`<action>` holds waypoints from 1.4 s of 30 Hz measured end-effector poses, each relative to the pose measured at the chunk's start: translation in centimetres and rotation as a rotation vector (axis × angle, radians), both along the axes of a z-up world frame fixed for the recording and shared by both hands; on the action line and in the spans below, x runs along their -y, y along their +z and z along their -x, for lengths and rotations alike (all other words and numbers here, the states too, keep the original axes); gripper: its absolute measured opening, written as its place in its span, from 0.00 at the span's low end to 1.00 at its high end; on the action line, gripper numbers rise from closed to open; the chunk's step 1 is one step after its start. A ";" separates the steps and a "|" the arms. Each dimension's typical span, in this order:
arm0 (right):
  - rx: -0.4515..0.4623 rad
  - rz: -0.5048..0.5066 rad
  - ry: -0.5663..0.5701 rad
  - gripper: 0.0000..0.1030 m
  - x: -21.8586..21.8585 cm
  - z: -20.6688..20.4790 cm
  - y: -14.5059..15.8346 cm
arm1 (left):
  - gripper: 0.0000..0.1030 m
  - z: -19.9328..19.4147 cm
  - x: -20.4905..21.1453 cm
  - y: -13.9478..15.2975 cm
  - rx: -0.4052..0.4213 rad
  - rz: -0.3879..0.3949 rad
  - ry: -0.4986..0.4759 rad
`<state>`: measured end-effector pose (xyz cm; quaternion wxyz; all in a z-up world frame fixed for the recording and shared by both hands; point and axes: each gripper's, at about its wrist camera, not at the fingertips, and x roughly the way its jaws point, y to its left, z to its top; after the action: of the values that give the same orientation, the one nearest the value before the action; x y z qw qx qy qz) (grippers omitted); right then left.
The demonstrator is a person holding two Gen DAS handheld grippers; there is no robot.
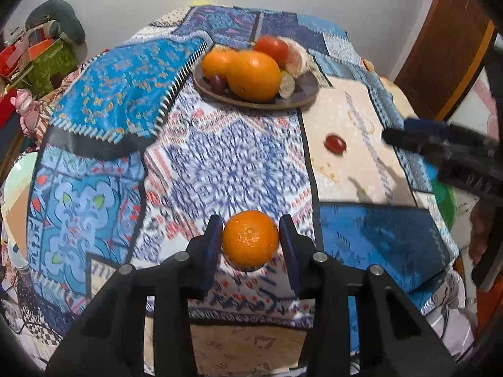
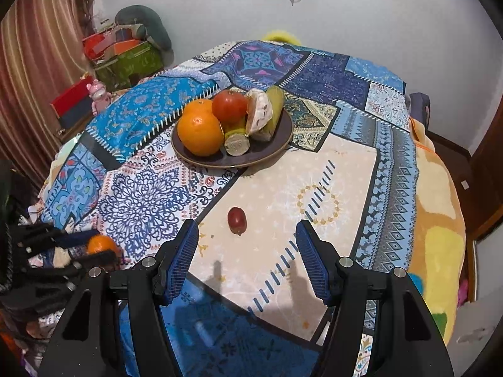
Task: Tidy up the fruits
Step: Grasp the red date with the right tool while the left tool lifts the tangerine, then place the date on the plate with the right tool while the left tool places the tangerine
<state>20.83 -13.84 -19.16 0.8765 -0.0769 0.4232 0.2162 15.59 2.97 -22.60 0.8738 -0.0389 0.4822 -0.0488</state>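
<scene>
My left gripper point(image 1: 250, 231) is shut on a small orange tangerine point(image 1: 250, 238) and holds it above the near part of the patchwork tablecloth; both show at the far left of the right wrist view point(image 2: 101, 245). A dark plate point(image 1: 306, 89) at the far middle holds two oranges point(image 1: 253, 75), a tomato point(image 1: 272, 47), a pale peeled fruit and a green fruit; the plate also shows in the right wrist view point(image 2: 283, 138). A red grape point(image 2: 236, 220) lies alone on the beige patch, also seen from the left point(image 1: 335, 143). My right gripper point(image 2: 246, 237) is open and empty, just short of the grape.
The patchwork tablecloth point(image 2: 151, 201) covers the whole table. Boxes and a pink toy point(image 2: 99, 94) stand at the back left beside a curtain. A yellow-orange blanket point(image 2: 440, 220) lies at the right. A wooden door point(image 1: 446, 47) is at the far right.
</scene>
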 end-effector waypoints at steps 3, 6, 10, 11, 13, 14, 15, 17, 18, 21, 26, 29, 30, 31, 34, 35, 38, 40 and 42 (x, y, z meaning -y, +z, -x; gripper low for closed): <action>-0.018 0.010 0.002 0.59 -0.2 -0.6 -0.9 | 0.36 -0.8 -0.4 0.7 0.023 0.001 0.011; -0.034 0.022 0.012 0.59 -0.7 -1.3 -1.7 | 0.36 -1.7 -0.8 1.2 0.041 0.006 0.023; -0.060 0.041 0.032 0.59 -1.5 -2.1 -3.0 | 0.36 -2.9 -1.4 1.2 0.050 0.008 0.035; -0.066 0.046 0.037 0.59 -1.7 -2.4 -3.4 | 0.36 -3.1 -1.5 1.1 0.051 0.008 0.038; -0.075 0.053 0.042 0.53 -2.0 -2.8 -4.0 | 0.36 -3.5 -1.8 1.0 0.052 0.011 0.043; -0.085 0.052 0.046 0.49 -2.1 -3.0 -4.3 | 0.36 -3.7 -2.0 1.0 0.051 0.012 0.046; -0.096 0.050 0.051 0.44 -2.2 -3.2 -4.5 | 0.36 -3.9 -2.1 0.9 0.050 0.012 0.050; -0.113 0.051 0.058 0.37 -2.4 -3.6 -5.0 | 0.36 -4.1 -2.4 0.7 0.048 0.014 0.055; -0.125 0.051 0.066 0.32 -2.5 -3.7 -5.3 | 0.36 -4.3 -2.5 0.6 0.047 0.017 0.058; -0.125 0.052 0.076 0.23 -2.6 -3.7 -5.7 | 0.36 -4.6 -2.7 0.5 0.044 0.018 0.062; -0.118 0.034 0.077 0.16 -2.4 -3.9 -5.4 | 0.36 -5.1 -2.6 0.6 0.051 0.020 0.061; -0.110 0.018 0.067 0.16 -2.0 -4.1 -4.9 | 0.36 -5.5 -2.6 0.9 0.061 0.020 0.060; -0.102 0.014 0.063 0.16 -1.9 -4.2 -4.6 | 0.36 -5.7 -2.6 1.1 0.066 0.020 0.060; -0.094 0.009 0.059 0.16 -1.7 -4.3 -4.3 | 0.36 -5.9 -2.5 1.2 0.069 0.020 0.059; -0.074 -0.010 0.048 0.16 -1.3 -4.6 -3.5 | 0.36 -6.8 -2.4 1.8 0.084 0.021 0.058; -0.066 -0.017 0.044 0.16 -1.2 -4.7 -3.1 | 0.36 -7.1 -2.4 1.9 0.090 0.019 0.056; -0.047 -0.043 0.033 0.16 -1.0 -5.3 -2.3 | 0.36 -8.2 -2.1 2.5 0.108 0.015 0.047; -0.033 -0.058 0.026 0.16 -0.9 -5.9 -1.7 | 0.36 -9.0 -1.9 2.9 0.121 0.016 0.041; -0.022 -0.070 0.021 0.16 -0.9 -6.3 -1.3 | 0.36 -9.9 -1.7 3.2 0.131 0.018 0.036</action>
<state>27.12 -12.94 -20.50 0.8716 -0.0483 0.4241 0.2411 25.46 4.66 -19.43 0.9039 -0.0521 0.4227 -0.0399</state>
